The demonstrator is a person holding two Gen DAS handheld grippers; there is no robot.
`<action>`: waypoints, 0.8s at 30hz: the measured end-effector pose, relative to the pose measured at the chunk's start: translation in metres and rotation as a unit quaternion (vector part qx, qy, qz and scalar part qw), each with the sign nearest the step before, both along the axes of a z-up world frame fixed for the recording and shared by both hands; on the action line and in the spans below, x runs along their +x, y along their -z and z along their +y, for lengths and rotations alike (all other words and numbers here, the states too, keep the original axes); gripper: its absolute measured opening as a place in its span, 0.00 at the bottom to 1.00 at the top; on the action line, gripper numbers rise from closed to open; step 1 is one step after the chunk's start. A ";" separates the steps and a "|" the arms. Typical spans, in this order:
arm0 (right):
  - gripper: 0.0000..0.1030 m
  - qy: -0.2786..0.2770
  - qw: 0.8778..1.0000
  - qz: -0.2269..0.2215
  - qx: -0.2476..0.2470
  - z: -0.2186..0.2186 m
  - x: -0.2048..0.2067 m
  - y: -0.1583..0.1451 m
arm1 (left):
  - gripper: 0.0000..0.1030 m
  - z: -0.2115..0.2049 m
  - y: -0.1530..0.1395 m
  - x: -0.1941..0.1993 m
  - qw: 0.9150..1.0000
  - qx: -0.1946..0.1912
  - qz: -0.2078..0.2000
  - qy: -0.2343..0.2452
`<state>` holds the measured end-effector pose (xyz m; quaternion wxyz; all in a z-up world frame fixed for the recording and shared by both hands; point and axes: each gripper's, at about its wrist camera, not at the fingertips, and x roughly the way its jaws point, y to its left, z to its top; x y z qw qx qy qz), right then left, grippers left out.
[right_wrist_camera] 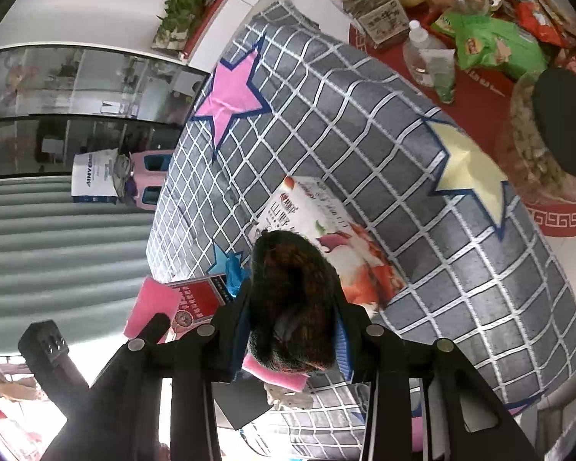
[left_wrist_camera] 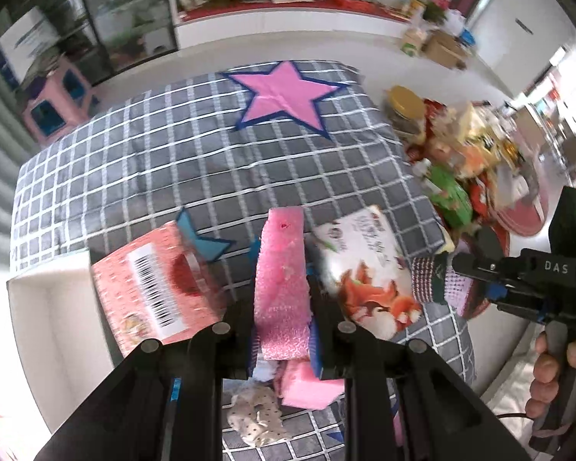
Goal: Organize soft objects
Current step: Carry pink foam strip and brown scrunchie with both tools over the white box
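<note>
1. The left claw (left_wrist_camera: 282, 330) is seen pinching a pink foam strip (left_wrist_camera: 282, 280), held upright between its fingers.
2. The right claw (right_wrist_camera: 292, 342) is seen clamped on a dark fuzzy cloth (right_wrist_camera: 288, 292).
3. Below both, a grey checked cushion (left_wrist_camera: 172, 161) with a pink star (left_wrist_camera: 286, 94) is spread.
4. A red printed box (left_wrist_camera: 157, 288) is found just left of the strip, a white snack packet (left_wrist_camera: 368, 269) just right.
5. Beyond the cushion's right edge, a yellow-lidded jar (right_wrist_camera: 364, 0), a clear bottle (right_wrist_camera: 426, 53) and a green bag (right_wrist_camera: 495, 44) are crowded on a red mat (right_wrist_camera: 484, 96).
</note>
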<state>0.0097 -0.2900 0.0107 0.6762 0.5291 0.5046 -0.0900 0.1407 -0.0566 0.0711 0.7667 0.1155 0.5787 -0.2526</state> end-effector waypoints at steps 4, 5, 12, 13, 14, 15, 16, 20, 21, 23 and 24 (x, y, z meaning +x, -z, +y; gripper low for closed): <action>0.38 0.001 1.000 0.007 0.010 0.009 0.016 0.002 | 0.22 0.019 -0.002 0.006 1.000 0.006 -0.006 -0.020; 0.38 -0.001 1.000 0.008 0.011 0.012 0.021 0.002 | 0.22 0.025 -0.002 0.008 1.000 0.006 -0.006 -0.026; 0.38 -0.070 0.997 0.014 -0.028 0.045 0.061 -0.015 | 0.22 0.056 -0.003 0.011 0.998 -0.008 0.003 -0.061; 0.38 -0.080 0.996 0.014 -0.034 0.050 0.065 -0.017 | 0.22 0.058 -0.005 0.011 0.998 -0.009 0.004 -0.065; 0.38 -0.097 0.994 0.015 -0.043 0.059 0.072 -0.020 | 0.22 0.061 -0.006 0.011 0.998 -0.017 0.007 -0.067; 0.38 -0.110 0.993 0.016 -0.050 0.065 0.077 -0.022 | 0.22 0.063 -0.008 0.010 0.997 -0.026 0.008 -0.068; 0.38 -0.118 0.991 0.015 -0.055 0.070 0.080 -0.024 | 0.22 0.065 -0.010 0.010 0.997 -0.033 0.007 -0.068; 0.38 -0.152 0.985 0.004 -0.078 0.093 0.096 -0.037 | 0.22 0.077 -0.016 0.012 0.996 -0.048 0.001 -0.078; 0.38 -0.159 0.984 0.001 -0.086 0.098 0.100 -0.041 | 0.22 0.080 -0.017 0.013 0.995 -0.049 0.001 -0.082; 0.38 -0.177 0.979 -0.006 -0.105 0.107 0.108 -0.049 | 0.22 0.089 -0.018 0.015 0.994 -0.052 0.004 -0.092; 0.38 -0.187 0.976 -0.009 -0.115 0.113 0.112 -0.054 | 0.22 0.094 -0.019 0.016 0.994 -0.053 0.004 -0.097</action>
